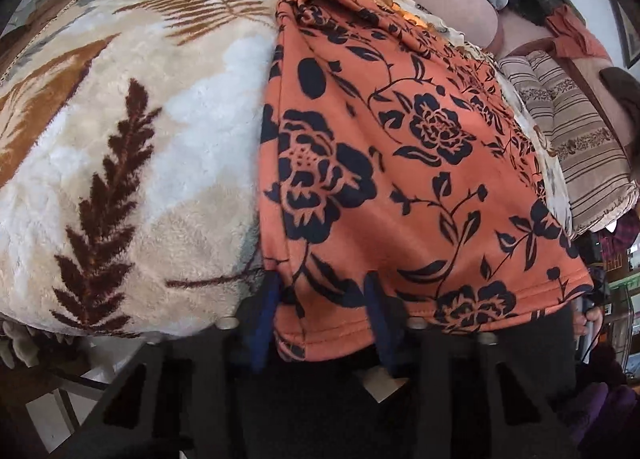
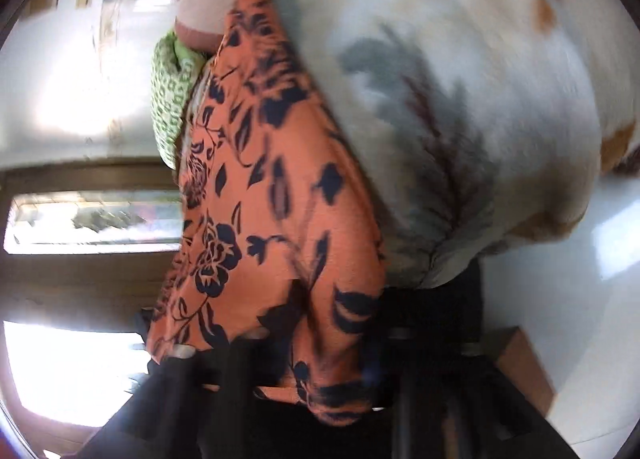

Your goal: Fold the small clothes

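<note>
On the fleecy leaf-patterned blanket [image 1: 120, 131], the orange floral garment [image 1: 400, 147] lies spread, its long axis running away from the near hem toward the striped cushion [image 1: 576, 131] at the far right. Left of the garment's middle, the left tool [image 1: 326, 311] has its blue pads nearly closed on the near hem, cloth bunched between them. Farther right along the same hem, the right tool [image 2: 316, 347] is almost fully closed with orange cloth gathered between its fingers, though blur hides the pads. Both tools sit at the near edge, so the garment extends forward from each; folding likely means carrying this hem toward the far end
</note>
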A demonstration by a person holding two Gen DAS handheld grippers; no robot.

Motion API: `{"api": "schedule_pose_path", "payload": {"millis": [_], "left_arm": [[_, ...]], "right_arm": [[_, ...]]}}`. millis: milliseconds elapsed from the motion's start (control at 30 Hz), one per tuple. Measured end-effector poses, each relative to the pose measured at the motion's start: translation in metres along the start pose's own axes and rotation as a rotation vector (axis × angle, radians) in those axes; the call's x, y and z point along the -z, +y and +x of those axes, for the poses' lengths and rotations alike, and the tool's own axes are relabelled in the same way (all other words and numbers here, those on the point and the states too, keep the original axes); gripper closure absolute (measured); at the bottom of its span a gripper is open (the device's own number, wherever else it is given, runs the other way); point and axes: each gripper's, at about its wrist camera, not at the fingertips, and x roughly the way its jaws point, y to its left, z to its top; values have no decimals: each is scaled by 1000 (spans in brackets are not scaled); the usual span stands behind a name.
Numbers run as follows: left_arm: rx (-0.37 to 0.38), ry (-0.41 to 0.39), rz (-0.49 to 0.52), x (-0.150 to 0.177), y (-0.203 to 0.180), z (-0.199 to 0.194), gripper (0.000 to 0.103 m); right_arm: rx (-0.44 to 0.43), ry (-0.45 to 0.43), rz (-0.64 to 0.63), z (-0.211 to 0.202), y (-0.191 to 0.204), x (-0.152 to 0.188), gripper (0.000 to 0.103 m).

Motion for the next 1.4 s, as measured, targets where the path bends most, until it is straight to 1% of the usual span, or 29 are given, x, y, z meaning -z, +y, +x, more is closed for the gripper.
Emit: {"api": "schedule_pose_path", "payload": {"millis": [67, 133, 167, 233, 267, 300, 333, 367, 400, 467, 500, 533, 567, 633, 700, 733, 800, 933, 967, 1000, 1067, 1133, 1233, 1300, 1400], "left_arm": [[-1, 20, -30, 0, 8, 2, 94], [22, 17, -64, 1, 16, 1, 95], [16, 14, -65, 2, 16, 0, 95], [-24, 8, -43, 6, 11, -5, 95], [-41, 6, -45, 8, 9, -7, 85], [-66, 12, -55, 10, 8, -9, 68], [-93, 19, -65, 10, 8, -9, 55], [-112, 16, -74, 11, 9, -11, 30], [-110, 5, -84, 11, 9, -12, 23], [-70, 0, -112, 10, 13, -10, 23], [-52, 2, -131, 7, 13, -6, 23], [-36, 16, -138, 6, 15, -2, 23], [-24, 41, -152, 6, 16, 4, 24], [-5, 84, -187, 7, 17, 15, 38], [14, 112, -188, 12, 19, 22, 78], [30, 115, -196, 13, 22, 24, 84], [54, 99, -210, 15, 26, 22, 88], [70, 49, -152, 14, 19, 6, 92], [97, 23, -140, 12, 17, -3, 92], [140, -16, -131, 8, 15, -18, 92], [188, -73, -123, 1, 13, -43, 93], [218, -141, -115, -14, 12, -71, 93], [271, -234, -116, -42, 8, -105, 93], [291, -270, -113, -61, 7, -119, 93], [312, -313, -119, -100, 7, -135, 93]], "right_arm": [[10, -19, -35, -8, 14, 1, 89], [-1, -45, -59, -15, 28, -2, 90], [-4, -56, -67, -18, 34, -3, 91], [-5, -66, -86, -25, 43, -5, 91], [8, -70, -94, -28, 49, -5, 91], [23, -71, -102, -28, 50, -5, 91], [25, -66, -100, -27, 50, -6, 91], [26, -62, -93, -27, 48, -6, 91], [28, -59, -86, -29, 43, -7, 91], [27, -49, -70, -24, 38, -9, 91], [27, -43, -67, -31, 30, -7, 91], [30, -37, -64, -29, 30, -6, 91], [32, -35, -64, -28, 30, -5, 91], [33, -40, -70, -27, 34, -4, 91], [32, -47, -75, -27, 37, -3, 91], [34, -53, -73, -29, 38, -3, 91], [33, -60, -63, -30, 37, -5, 91], [22, -86, -77, -39, 48, -9, 91], [11, -96, -80, -42, 53, -11, 91], [-10, -108, -78, -47, 57, -14, 91], [-61, -148, -79, -61, 69, -21, 91], [-113, -190, -89, -75, 83, -32, 91], [-166, -242, -119, -91, 107, -53, 91], [-193, -274, -140, -98, 121, -70, 91], [-230, -318, -149, -99, 143, -105, 91]]}}
